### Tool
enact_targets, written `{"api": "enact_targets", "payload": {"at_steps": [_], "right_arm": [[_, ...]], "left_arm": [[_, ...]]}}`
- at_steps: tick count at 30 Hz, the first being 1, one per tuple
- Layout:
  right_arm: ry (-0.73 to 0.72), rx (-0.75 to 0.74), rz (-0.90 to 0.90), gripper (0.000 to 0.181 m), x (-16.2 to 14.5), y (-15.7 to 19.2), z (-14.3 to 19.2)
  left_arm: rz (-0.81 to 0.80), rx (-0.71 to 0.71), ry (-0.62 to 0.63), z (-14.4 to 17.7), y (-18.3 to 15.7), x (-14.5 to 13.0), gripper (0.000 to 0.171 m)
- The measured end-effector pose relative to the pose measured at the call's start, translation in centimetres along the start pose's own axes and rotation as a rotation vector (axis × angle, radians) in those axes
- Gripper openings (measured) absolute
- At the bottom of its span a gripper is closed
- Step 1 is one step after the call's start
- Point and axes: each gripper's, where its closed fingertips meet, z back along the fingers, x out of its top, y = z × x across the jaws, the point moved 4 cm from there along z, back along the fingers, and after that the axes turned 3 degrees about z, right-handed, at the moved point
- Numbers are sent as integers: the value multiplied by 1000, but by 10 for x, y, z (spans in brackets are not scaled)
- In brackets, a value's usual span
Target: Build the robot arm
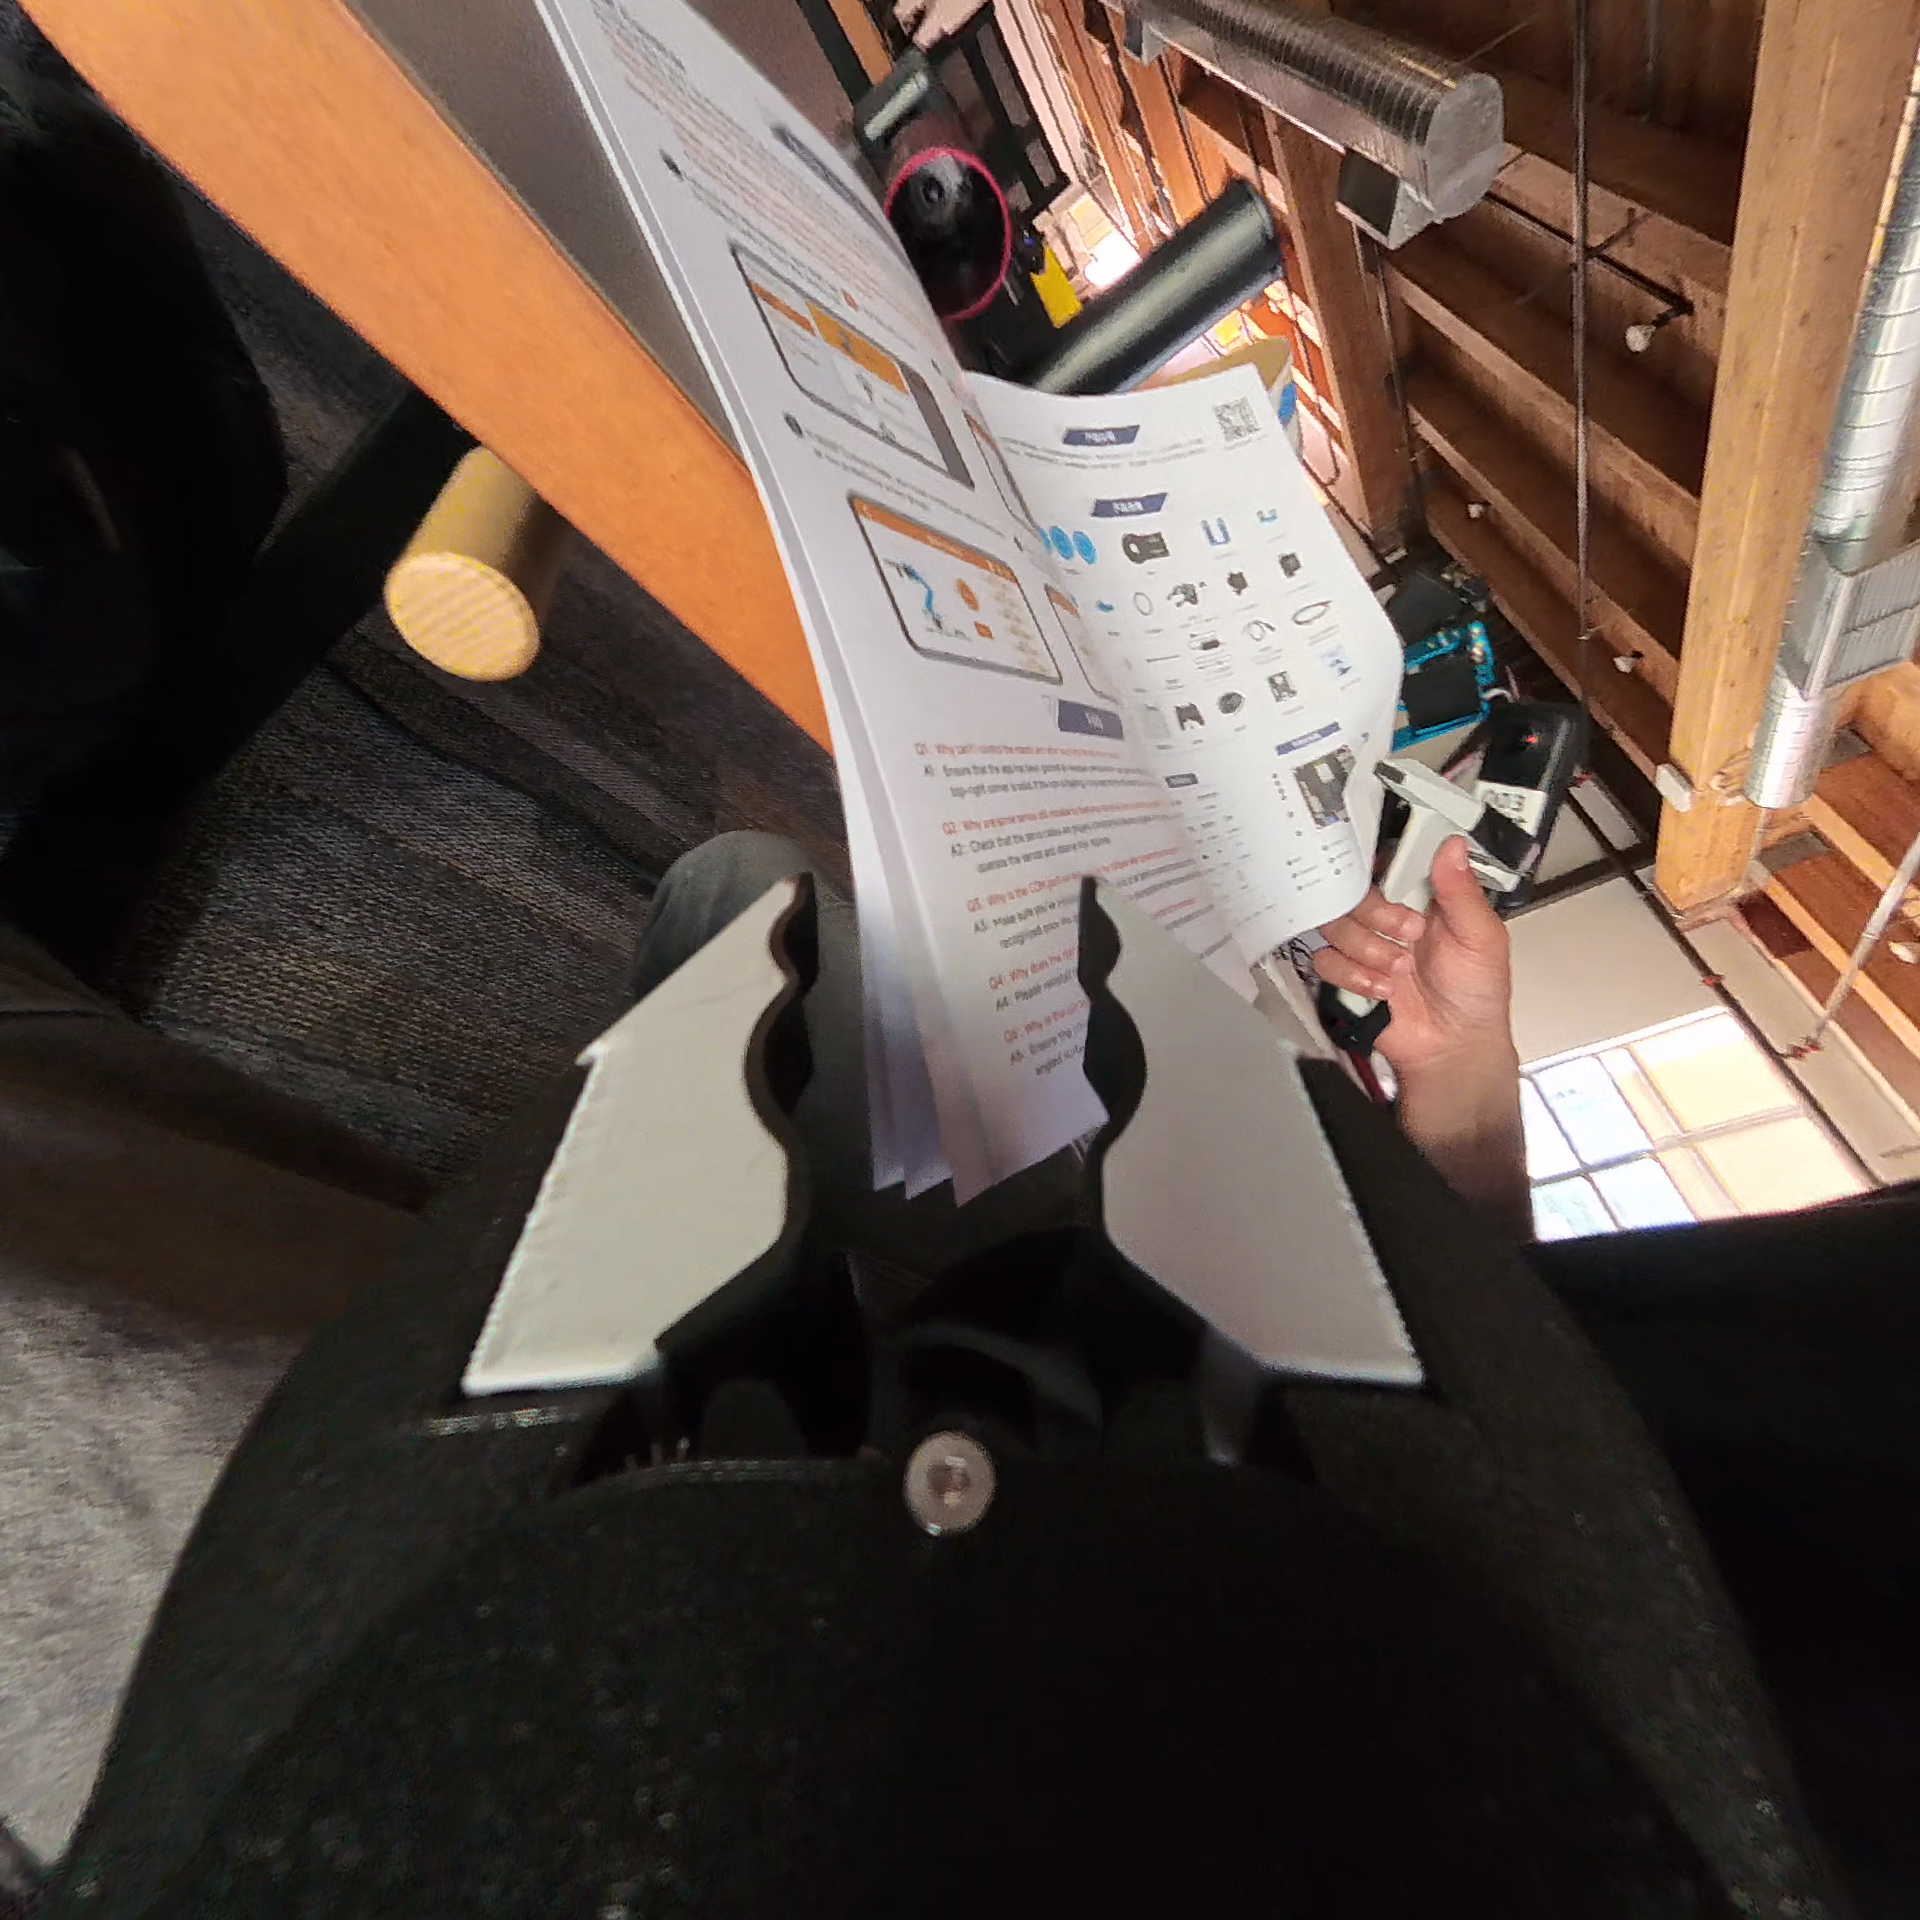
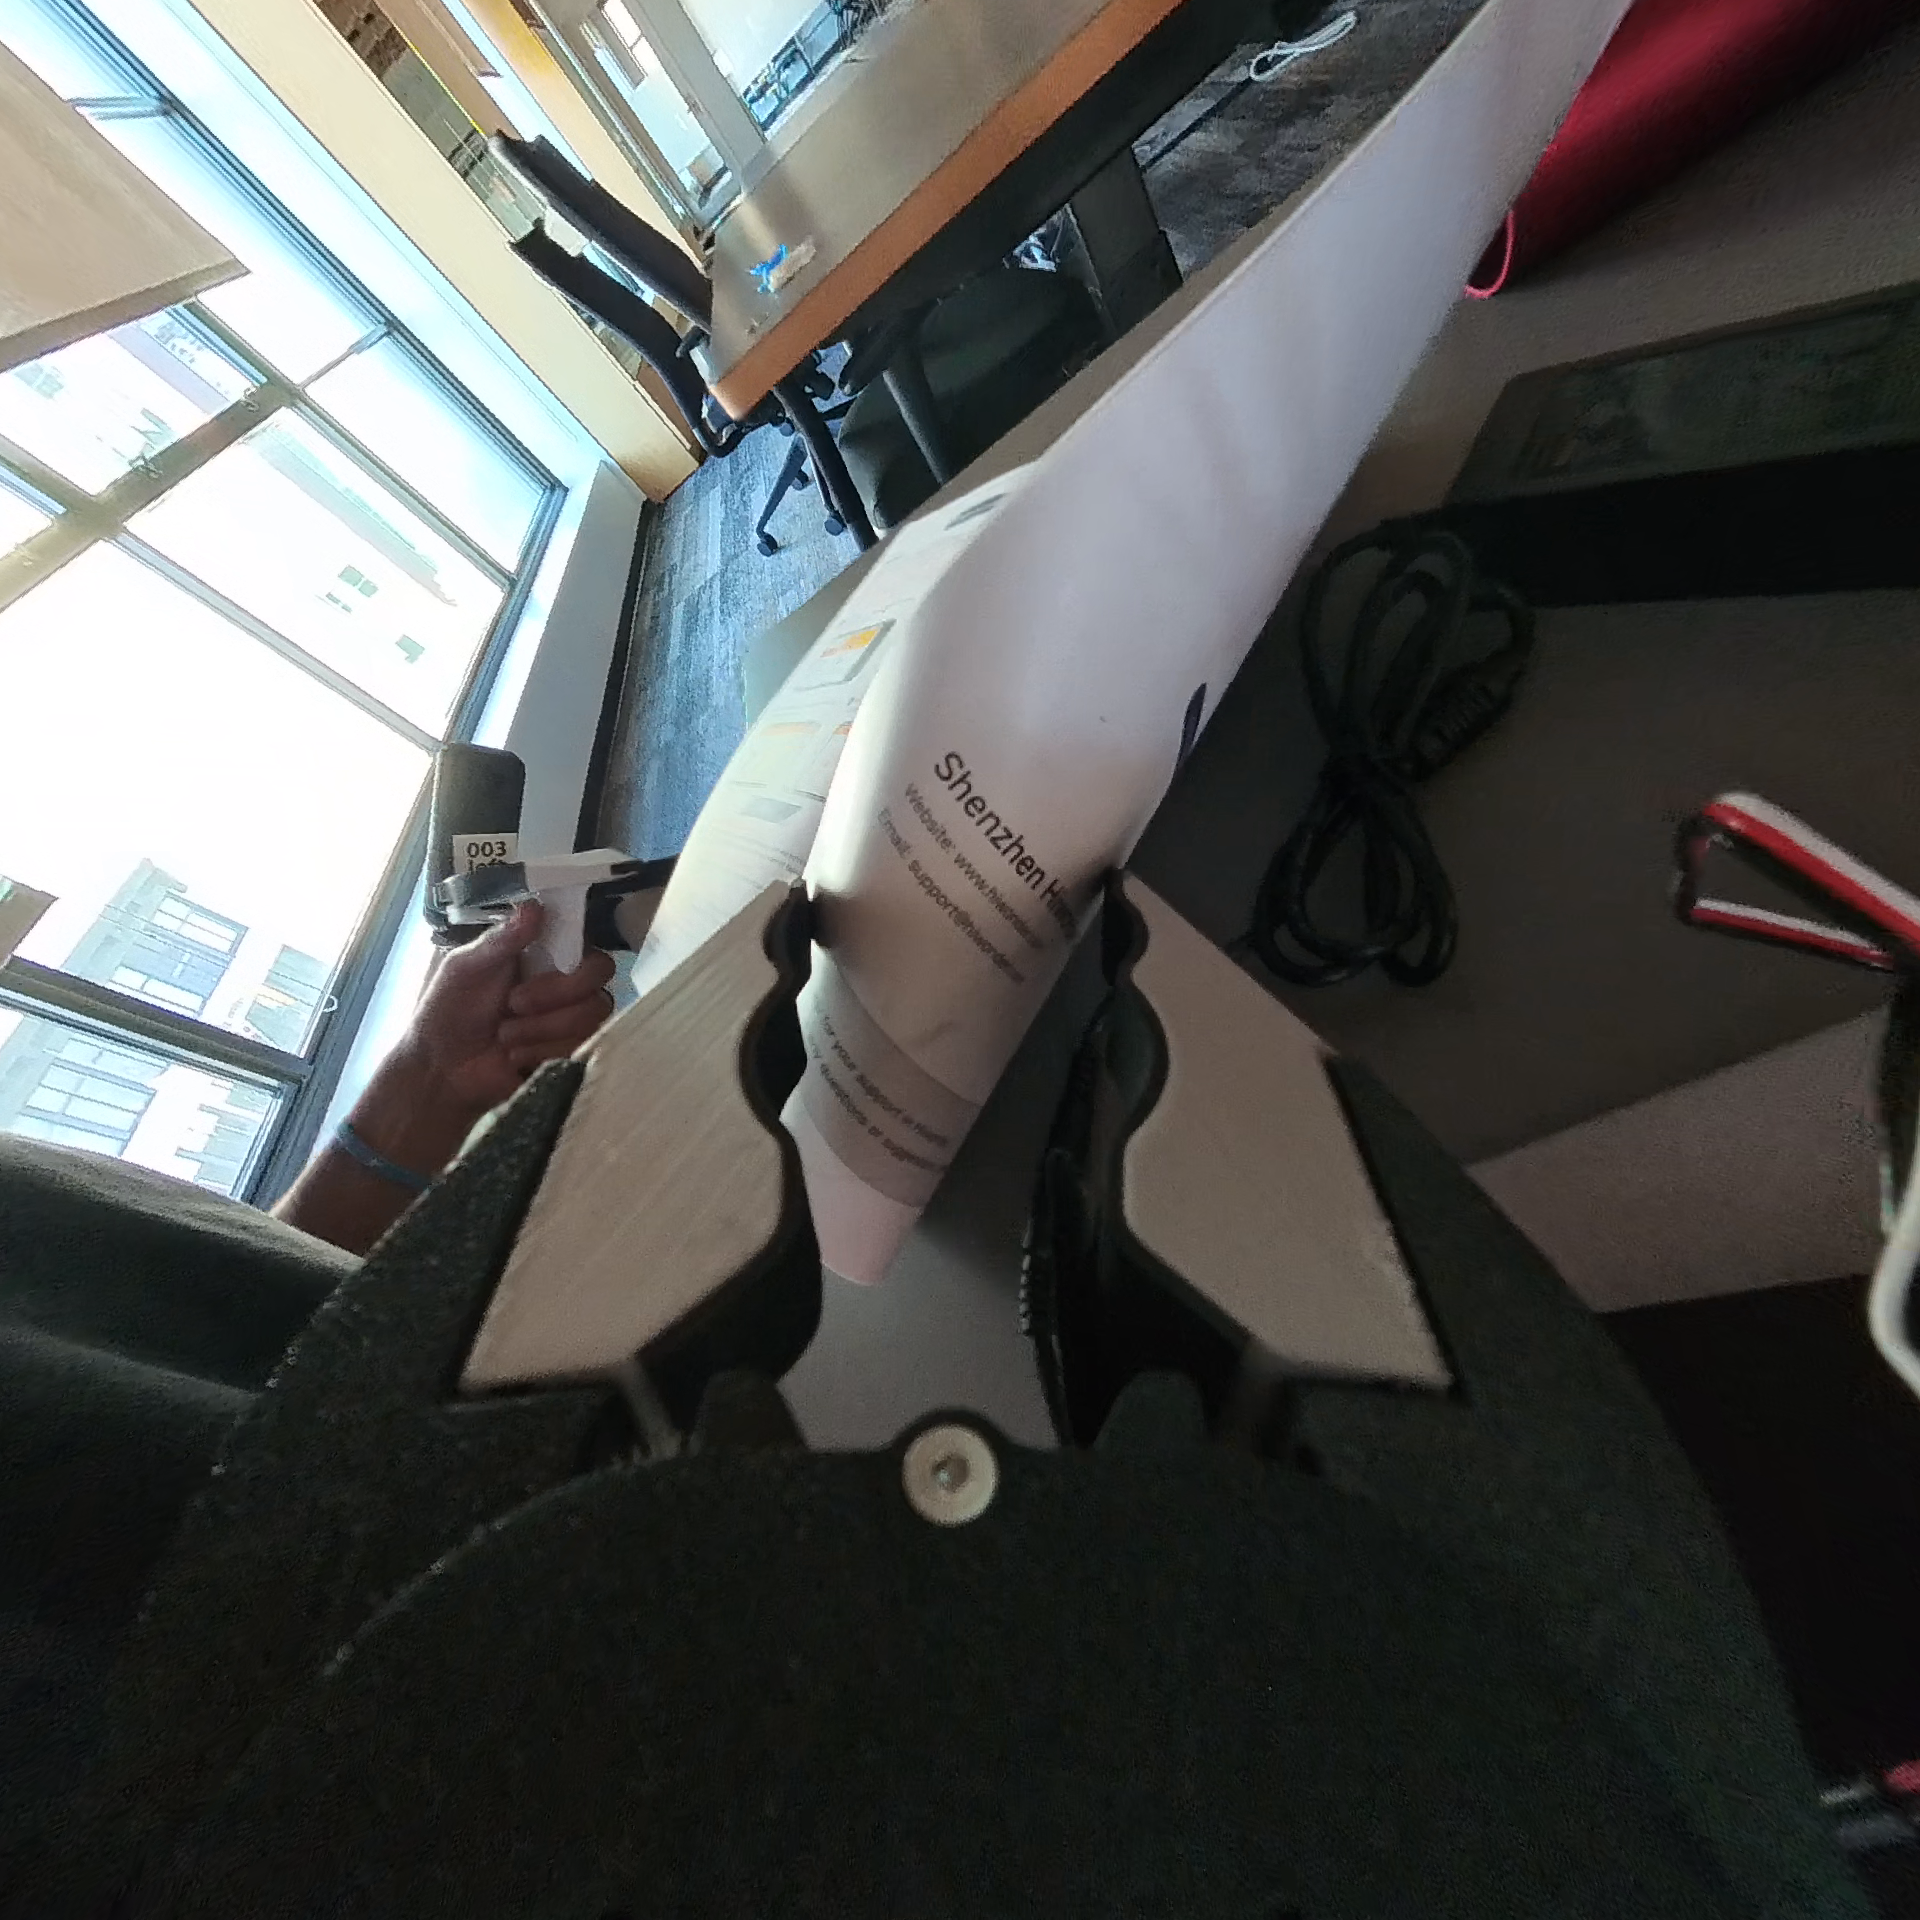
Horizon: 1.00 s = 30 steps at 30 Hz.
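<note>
1. Left wrist view: the left gripper [image 1: 945,894] stands well open, and the lower edge of a printed booklet [image 1: 935,727] hangs down between its jaws. The stacked pages lie against the right-side finger; there is a clear gap to the left-side finger, so nothing is clamped here.
2. Ahead and to the right of this gripper, one loose page [image 1: 1216,644] is folded over away from the rest. A hand [image 1: 1444,977] is just beyond that page's far edge.
3. In the right wrist view, the right gripper [image 2: 956,888] has its jaws just as far apart. A curled sheet [image 2: 987,831] of the same booklet fills the gap and meets both fingertips. Whether they press on it or only cradle it, I cannot tell.
4. The booklet is up in the air, bowed, reaching from between the right gripper's jaws away ahead and to the right.
5. Around the left gripper: a bench [image 1: 468,312] with an orange wood edge ahead on the left, a pale yellow peg [image 1: 462,592] below it, and grey carpet [image 1: 416,831] behind.
6. Around the right gripper: a coiled black cable [image 2: 1382,748] just to the right, a red-and-white item [image 2: 1766,894] farther right, an office chair [image 2: 623,260] and windows [image 2: 208,623] far to the left.
</note>
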Motion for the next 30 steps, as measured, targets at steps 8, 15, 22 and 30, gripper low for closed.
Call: {"api": "enact_targets", "payload": {"at_steps": [8, 15, 22, 30], "right_arm": [[35, -46, 156, 56, 21, 37, -9], [59, -93, 192, 56, 22, 47, -20], [52, -105, 167, 53, 22, 39, -15], [23, -23, 68, 52, 17, 29, -15]], "left_arm": [[-319, -81, -55, -17, -111, 59, 50], [-610, -288, 385, -147, -166, -27, 57], [-559, -380, 359, -192, -184, -48, 29], [-412, -433, 361, -181, -176, -42, 1]]}}
